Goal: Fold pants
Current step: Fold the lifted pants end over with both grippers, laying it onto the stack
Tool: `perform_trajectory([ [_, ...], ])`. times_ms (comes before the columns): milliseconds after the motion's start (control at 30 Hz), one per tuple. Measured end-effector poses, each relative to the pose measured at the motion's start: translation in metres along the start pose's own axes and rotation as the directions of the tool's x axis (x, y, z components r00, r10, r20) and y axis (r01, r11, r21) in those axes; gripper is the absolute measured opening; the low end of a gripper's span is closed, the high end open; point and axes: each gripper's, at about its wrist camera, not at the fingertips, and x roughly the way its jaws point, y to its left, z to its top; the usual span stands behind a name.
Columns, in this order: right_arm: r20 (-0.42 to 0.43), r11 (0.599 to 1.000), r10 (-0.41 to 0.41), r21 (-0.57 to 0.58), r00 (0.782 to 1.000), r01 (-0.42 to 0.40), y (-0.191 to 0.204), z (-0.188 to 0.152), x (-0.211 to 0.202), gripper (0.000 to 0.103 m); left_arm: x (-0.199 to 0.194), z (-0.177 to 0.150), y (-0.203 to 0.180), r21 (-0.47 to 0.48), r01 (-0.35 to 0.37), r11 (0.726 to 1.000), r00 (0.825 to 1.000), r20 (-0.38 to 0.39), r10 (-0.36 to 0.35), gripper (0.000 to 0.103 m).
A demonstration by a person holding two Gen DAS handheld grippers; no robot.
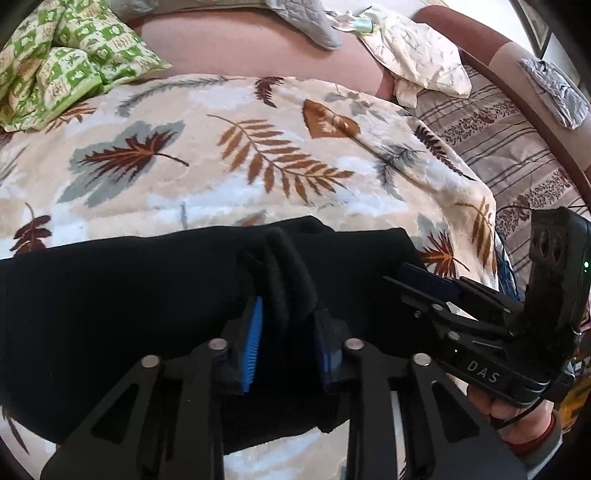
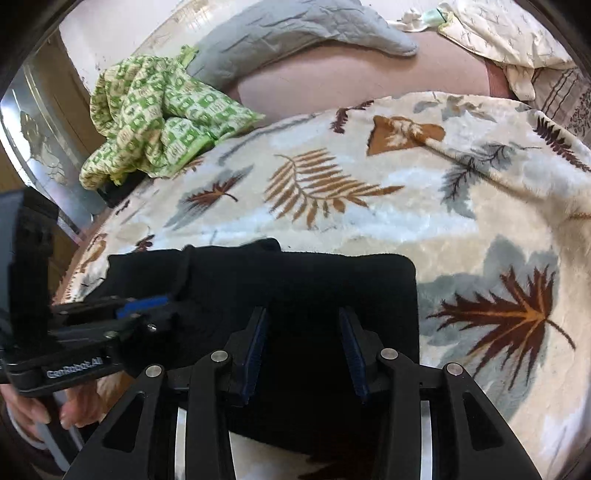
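The black pants (image 1: 129,295) lie folded in a band across the leaf-print blanket (image 1: 221,147); they also show in the right wrist view (image 2: 295,280). My left gripper (image 1: 288,321) is shut on a raised ridge of the pants' fabric between its blue pads. It shows from the side in the right wrist view (image 2: 147,302), at the pants' left end. My right gripper (image 2: 303,332) is open over the pants with nothing between its pads. It shows in the left wrist view (image 1: 417,280), at the pants' right end.
A green checked cloth (image 1: 62,62) lies at the back left. A grey pillow (image 2: 295,29) and a cream cloth (image 1: 417,55) lie at the back. A striped sheet (image 1: 509,147) covers the right side. A hand (image 1: 517,410) holds the right gripper.
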Motion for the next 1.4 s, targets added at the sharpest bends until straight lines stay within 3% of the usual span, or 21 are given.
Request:
perform_trajectory([
  [167,0.020,1.000,-0.011,-0.001,1.000,0.011,-0.001,-0.001,-0.021,0.043,-0.020,0.001,-0.001,0.002,-0.026,1.000,0.998,0.051,0.026,0.027],
  [233,0.039,1.000,-0.011,0.008,0.999,0.010,-0.002,-0.004,-0.032,0.050,-0.027,0.004,-0.003,-0.004,-0.021,1.000,0.997,0.069,0.022,0.029],
  [400,0.057,1.000,-0.024,0.013,0.998,0.023,-0.005,-0.011,-0.050,0.051,-0.034,0.009,-0.014,-0.001,-0.021,1.000,0.994,0.111,0.021,0.042],
  [800,0.030,0.999,-0.040,-0.029,0.999,0.040,0.001,-0.028,-0.041,0.053,0.012,0.005,-0.012,-0.039,-0.055,0.998,0.998,0.036,0.057,0.046],
  [867,0.021,0.999,-0.042,-0.028,0.999,0.043,0.000,-0.029,-0.037,0.053,0.014,0.005,-0.010,-0.040,-0.061,0.997,0.997,0.040,0.062,0.051],
  [1100,0.007,0.998,-0.052,-0.019,0.999,0.052,-0.001,-0.032,-0.026,0.054,0.020,0.006,-0.004,-0.056,-0.034,0.998,0.999,0.035,0.036,0.052],
  [1400,0.024,1.000,-0.026,-0.003,0.999,0.026,0.008,-0.026,-0.047,0.054,0.001,0.000,-0.005,-0.058,-0.041,0.998,0.998,0.049,0.044,0.052],
])
